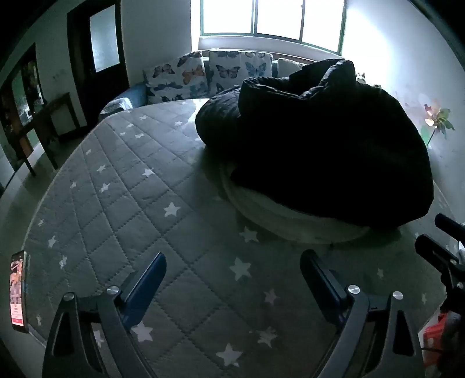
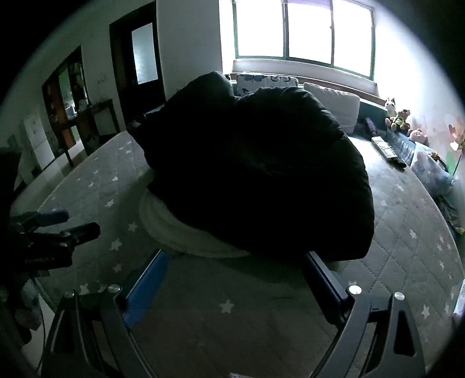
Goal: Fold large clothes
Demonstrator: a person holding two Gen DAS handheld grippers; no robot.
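Bedding fills most of both views: a grey star-print quilted mattress (image 1: 122, 186) carries a heap of 2 garments, a bulky black padded jacket (image 1: 325, 145) slumped over a pale knitted piece (image 1: 290, 221) that shows only as a rim beneath it. The heap sits toward the far right part of the bed, probably dumped there so the near surface stays free as a folding area.

The left gripper (image 1: 232, 270) hovers over bare quilt, jaws spread wide with nothing between them, well short of the pile. The right gripper (image 2: 235, 267) is also spread wide and empty; its right finger sits just beside the jacket's near hem, though contact cannot be confirmed in the dark. Both tilt downward, which suits reaching for a hem.

Open room lies to the left and front of the pile. Butterfly cushions (image 1: 203, 72) line the far edge under the window (image 1: 270, 17). A lit phone (image 1: 19, 290) rests at the near left edge, and a remote (image 2: 383, 146) lies on the far right side, so spreading the jacket leftward looks safest.
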